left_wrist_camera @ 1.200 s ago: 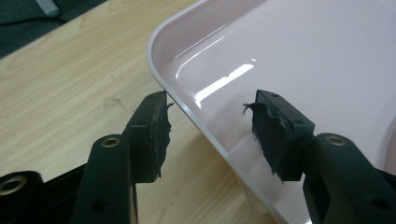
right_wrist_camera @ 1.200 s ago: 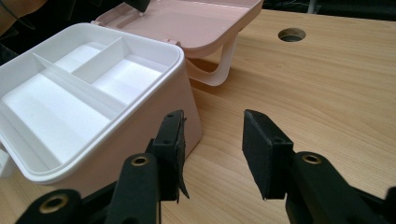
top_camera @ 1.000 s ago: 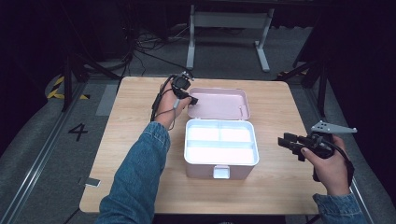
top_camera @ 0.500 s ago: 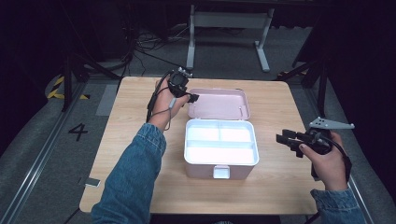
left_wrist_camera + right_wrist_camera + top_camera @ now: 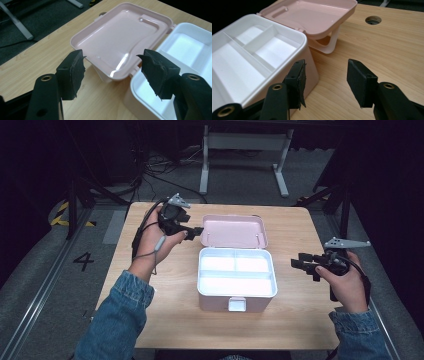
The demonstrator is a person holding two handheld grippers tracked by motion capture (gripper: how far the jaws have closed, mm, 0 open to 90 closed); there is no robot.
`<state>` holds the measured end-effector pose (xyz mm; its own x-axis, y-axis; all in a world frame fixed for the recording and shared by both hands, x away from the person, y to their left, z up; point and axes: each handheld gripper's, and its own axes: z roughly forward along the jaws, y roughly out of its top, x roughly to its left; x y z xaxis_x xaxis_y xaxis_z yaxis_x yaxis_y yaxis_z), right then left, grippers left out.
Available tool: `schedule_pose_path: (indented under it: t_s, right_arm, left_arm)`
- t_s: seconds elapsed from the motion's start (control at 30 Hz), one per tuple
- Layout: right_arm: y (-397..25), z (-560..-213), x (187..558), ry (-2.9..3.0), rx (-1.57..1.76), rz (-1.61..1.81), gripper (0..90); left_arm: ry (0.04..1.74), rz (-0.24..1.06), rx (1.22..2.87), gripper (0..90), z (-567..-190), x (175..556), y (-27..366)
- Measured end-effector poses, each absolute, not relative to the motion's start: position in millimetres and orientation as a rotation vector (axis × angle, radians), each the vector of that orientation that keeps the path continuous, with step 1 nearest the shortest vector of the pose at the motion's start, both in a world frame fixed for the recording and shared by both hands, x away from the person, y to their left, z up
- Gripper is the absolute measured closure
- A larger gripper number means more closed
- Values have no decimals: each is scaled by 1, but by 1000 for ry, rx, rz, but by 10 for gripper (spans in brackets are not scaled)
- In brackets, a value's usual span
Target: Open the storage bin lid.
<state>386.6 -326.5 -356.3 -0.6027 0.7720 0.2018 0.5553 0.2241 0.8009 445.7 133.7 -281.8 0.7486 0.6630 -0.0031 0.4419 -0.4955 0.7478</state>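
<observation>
Where the wooden table (image 5: 150, 320) fills the middle of the high view, a pale pink storage box (image 5: 236, 297) sits at the centre of the frame with its lid (image 5: 235, 231) thrown fully back, lying flat behind the body toward the upper middle. The lid is glossy pink with a raised rim and a shallow moulded recess, and it catches a streak of light in the left gripper view. Inside the box lies a white tray (image 5: 236, 272), split into two smaller compartments at the back and one long compartment at the front; all look bare. A small white latch (image 5: 237, 304) hangs at the front wall of the box.

The left gripper (image 5: 196, 231) is at the upper left of the box, level with the lid's left edge and just beside it; in the left gripper view its jaws stand wide apart with the lid's corner between them, touching nothing. The right gripper (image 5: 299, 263) is at the right of the frame, a little apart from the box's right wall; its jaws are spread too, holding nothing, with the box's corner close to the left jaw in the right gripper view
</observation>
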Motion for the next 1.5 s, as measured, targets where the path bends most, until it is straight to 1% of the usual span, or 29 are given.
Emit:
schedule_pose_path:
  t_s: [0.03,0.2,0.33,0.47,0.63,0.83,1.0,1.03,1.1,1.17,1.33,1.4,1.5]
  right_arm:
    - [-326,-356,387,2259,1254,1319,498]
    - [-329,-355,390,2271,1241,1284,460]
    - [-335,-356,391,2269,1260,1260,456]
    - [-340,-357,392,2261,1279,1234,450]
    - [-345,-361,394,2268,1293,1194,440]
    - [-349,-364,394,2271,1299,1181,436]
    - [-351,-366,393,2300,1304,1176,435]
    - [-351,-366,393,2302,1306,1177,431]
    - [-352,-367,394,2306,1307,1165,426]
    - [-353,-368,394,2311,1311,1162,420]
    - [-357,-372,396,2317,1306,1145,410]
    - [-357,-374,397,2327,1294,1132,409]
    - [-357,-376,398,2337,1277,1093,405]
  left_arm:
    - [826,367,2173,356,-282,446,134]
    - [841,370,2189,359,-277,419,153]
    - [877,397,2225,351,-281,400,170]
    - [943,443,2243,343,-288,387,180]
    - [978,430,2240,340,-304,372,196]
    - [998,408,2231,333,-320,365,212]
    - [1059,371,2229,330,-339,363,226]
    - [1057,387,2234,326,-344,363,229]
    - [1066,380,2229,317,-350,363,233]
    - [1094,350,2222,310,-357,363,237]
    - [1164,343,2201,287,-378,367,250]
    - [1164,336,2170,276,-386,370,254]
    - [1172,320,2177,271,-392,373,259]
